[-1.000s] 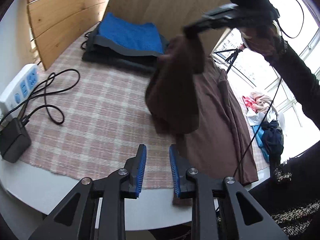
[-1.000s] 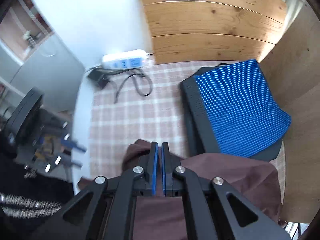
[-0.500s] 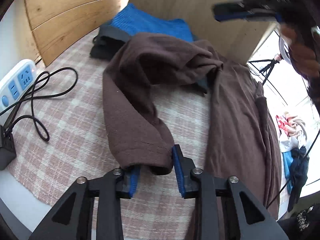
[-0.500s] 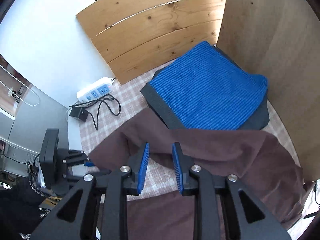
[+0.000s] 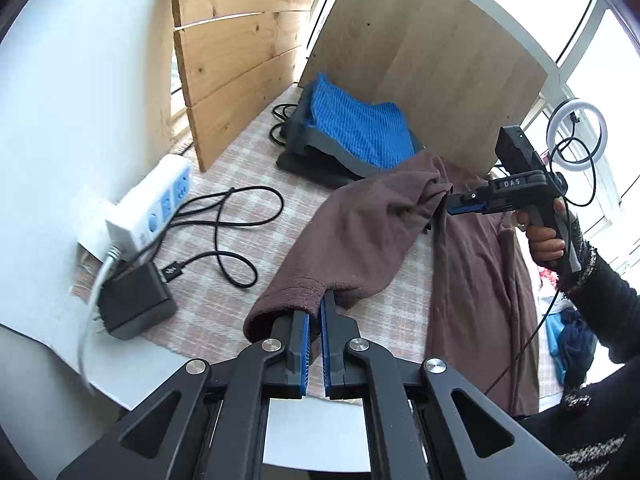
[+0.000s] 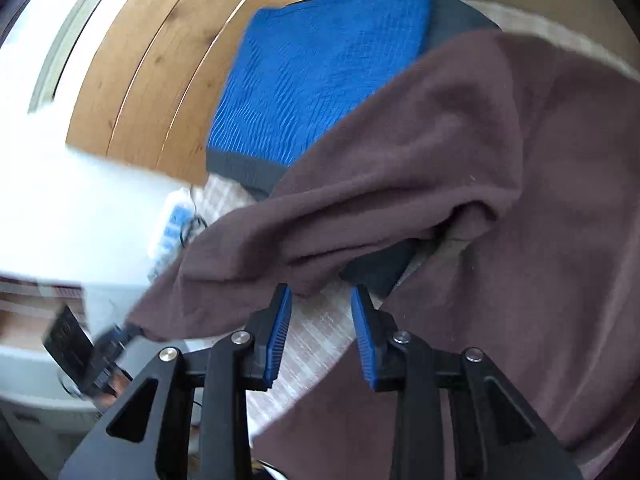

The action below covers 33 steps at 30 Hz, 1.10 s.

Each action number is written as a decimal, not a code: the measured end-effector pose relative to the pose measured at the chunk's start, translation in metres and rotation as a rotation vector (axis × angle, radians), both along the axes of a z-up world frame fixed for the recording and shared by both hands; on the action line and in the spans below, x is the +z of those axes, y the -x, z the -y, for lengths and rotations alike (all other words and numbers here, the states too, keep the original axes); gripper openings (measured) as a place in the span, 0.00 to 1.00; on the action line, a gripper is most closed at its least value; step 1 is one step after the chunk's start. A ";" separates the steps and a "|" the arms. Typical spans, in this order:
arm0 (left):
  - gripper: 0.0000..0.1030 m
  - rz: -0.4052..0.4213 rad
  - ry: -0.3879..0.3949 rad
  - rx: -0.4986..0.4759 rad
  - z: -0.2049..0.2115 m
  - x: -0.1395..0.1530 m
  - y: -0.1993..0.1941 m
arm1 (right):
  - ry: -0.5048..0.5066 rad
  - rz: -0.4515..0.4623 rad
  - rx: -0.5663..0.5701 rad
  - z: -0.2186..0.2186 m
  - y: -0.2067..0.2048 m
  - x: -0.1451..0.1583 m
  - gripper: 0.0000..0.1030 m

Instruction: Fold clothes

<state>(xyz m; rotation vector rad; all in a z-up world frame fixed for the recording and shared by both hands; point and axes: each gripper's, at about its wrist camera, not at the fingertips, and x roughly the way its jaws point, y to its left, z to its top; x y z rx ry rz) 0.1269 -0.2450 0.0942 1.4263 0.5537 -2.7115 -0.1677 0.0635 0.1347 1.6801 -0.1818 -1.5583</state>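
A brown fleece garment (image 5: pixel 480 280) lies on the checked tablecloth (image 5: pixel 240 280), one sleeve (image 5: pixel 360 232) stretched from its shoulder toward me. My left gripper (image 5: pixel 318 312) is shut on the sleeve's cuff, which covers the fingertips. In the left wrist view my right gripper (image 5: pixel 450 202), held by a hand (image 5: pixel 544 240), sits at the bunched shoulder end of the sleeve. The right wrist view shows that gripper (image 6: pixel 320 308) open, the brown garment (image 6: pixel 400 160) folded just beyond its blue pads with nothing between them.
A folded blue and grey stack (image 5: pixel 356 132) lies at the back against a plywood panel (image 5: pixel 420 52). At the left are a white power strip (image 5: pixel 156 204), a black adapter (image 5: pixel 136 304) and looped cables (image 5: pixel 224 220). Loose clothes (image 5: pixel 568 332) sit beyond the table's right side.
The right gripper let go of the sleeve, opened wider and dropped to the shoulder fold. The left gripper closed on the cuff and drew the sleeve out toward the table's near edge.
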 end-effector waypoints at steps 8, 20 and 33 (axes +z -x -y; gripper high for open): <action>0.04 0.009 0.067 -0.049 0.003 0.008 0.004 | 0.001 0.132 -0.139 0.004 0.012 -0.024 0.07; 0.08 0.221 -0.104 -0.110 -0.038 -0.069 -0.050 | -0.280 -0.241 0.139 0.003 -0.022 0.050 0.24; 0.27 0.239 0.111 -0.063 -0.021 -0.090 0.007 | -0.307 -0.383 0.241 0.069 -0.013 0.063 0.28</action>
